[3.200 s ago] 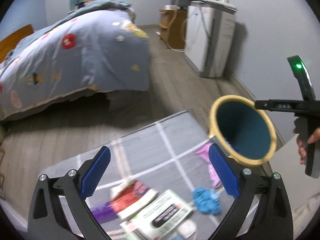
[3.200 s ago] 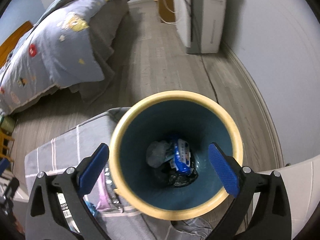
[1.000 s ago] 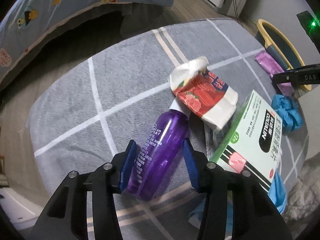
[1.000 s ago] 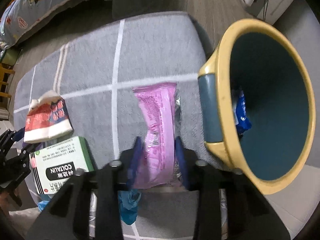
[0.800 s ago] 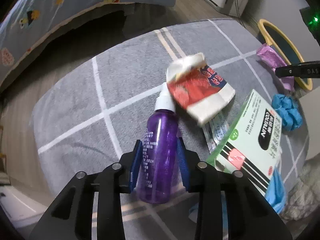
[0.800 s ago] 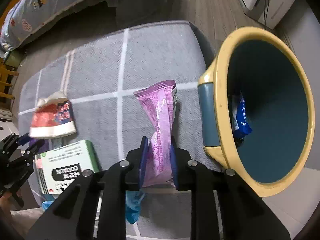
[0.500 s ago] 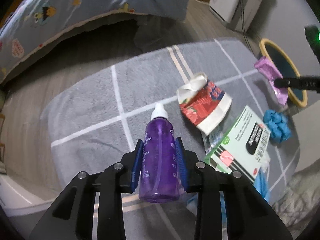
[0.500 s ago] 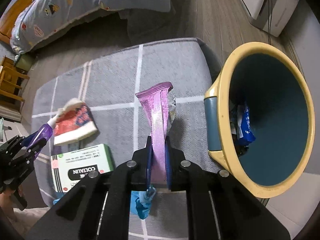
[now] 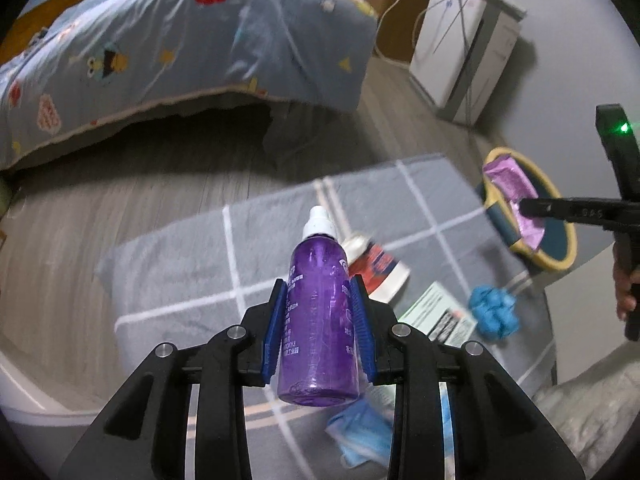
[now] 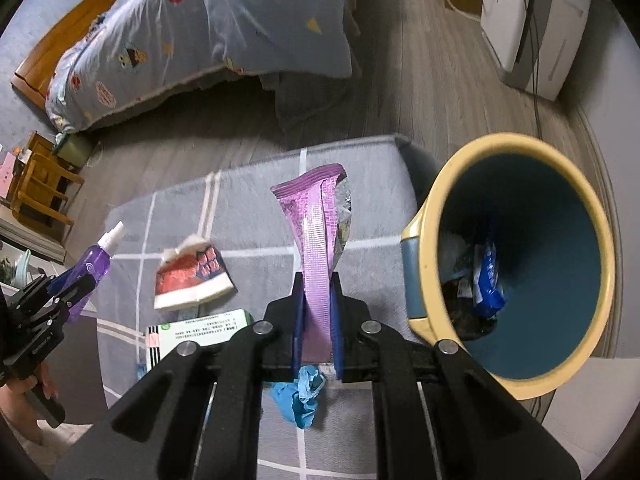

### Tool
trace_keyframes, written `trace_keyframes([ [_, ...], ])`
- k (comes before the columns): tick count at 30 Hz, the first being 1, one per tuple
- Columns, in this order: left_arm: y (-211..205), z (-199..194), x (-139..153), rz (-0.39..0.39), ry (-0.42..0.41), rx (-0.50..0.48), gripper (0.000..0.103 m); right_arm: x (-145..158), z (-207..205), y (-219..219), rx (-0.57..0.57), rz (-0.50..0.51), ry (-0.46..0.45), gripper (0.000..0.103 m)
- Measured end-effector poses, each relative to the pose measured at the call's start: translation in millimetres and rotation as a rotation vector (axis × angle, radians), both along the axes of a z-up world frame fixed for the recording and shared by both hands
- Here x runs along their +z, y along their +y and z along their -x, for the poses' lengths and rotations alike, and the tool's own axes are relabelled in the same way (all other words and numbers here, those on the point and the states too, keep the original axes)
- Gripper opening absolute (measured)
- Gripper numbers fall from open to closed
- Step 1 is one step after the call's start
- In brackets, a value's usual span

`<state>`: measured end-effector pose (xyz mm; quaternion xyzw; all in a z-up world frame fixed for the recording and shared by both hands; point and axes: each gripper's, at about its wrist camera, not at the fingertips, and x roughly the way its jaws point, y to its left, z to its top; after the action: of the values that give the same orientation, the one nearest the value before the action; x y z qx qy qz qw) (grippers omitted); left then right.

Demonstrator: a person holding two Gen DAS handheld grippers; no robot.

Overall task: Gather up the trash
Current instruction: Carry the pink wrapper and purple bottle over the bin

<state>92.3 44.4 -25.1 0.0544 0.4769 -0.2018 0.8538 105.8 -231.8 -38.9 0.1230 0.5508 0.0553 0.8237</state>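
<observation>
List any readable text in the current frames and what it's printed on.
No text reads with certainty.
purple spray bottle: white print runs along its sides, too small and warped to read.
green and white box: a line of fine print on its top face, too small to read.
red and white carton: blurred, unreadable.
pink wrapper: pattern only, nothing legible.
blue packet in the bin: white print, unreadable.

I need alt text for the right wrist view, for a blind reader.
The right gripper pinches a pink snack wrapper above a grey rug, beside a yellow-rimmed bin. A red carton and green box lie on the rug.
</observation>
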Motion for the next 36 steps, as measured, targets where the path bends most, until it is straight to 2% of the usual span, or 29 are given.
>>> trace_keyframes([
  [7, -31, 2, 23, 0.019, -0.058, -0.042, 0.033, 14, 3, -19, -0.025, 0.035, -0.051, 0.011],
  [28, -120, 8, 32, 0.025, -0.108, -0.199, 0.033, 3, 21, -98, -0.154, 0.034, -0.035, 0.011],
  [32, -140, 13, 31, 0.011, -0.112, -0.235, 0.033, 1, 24, -125, -0.21, 0.047, -0.031, 0.011],
  [36, -164, 22, 27, -0.005, -0.107, -0.291, 0.033, -8, 28, -155, -0.288, 0.01, -0.006, 0.011],
])
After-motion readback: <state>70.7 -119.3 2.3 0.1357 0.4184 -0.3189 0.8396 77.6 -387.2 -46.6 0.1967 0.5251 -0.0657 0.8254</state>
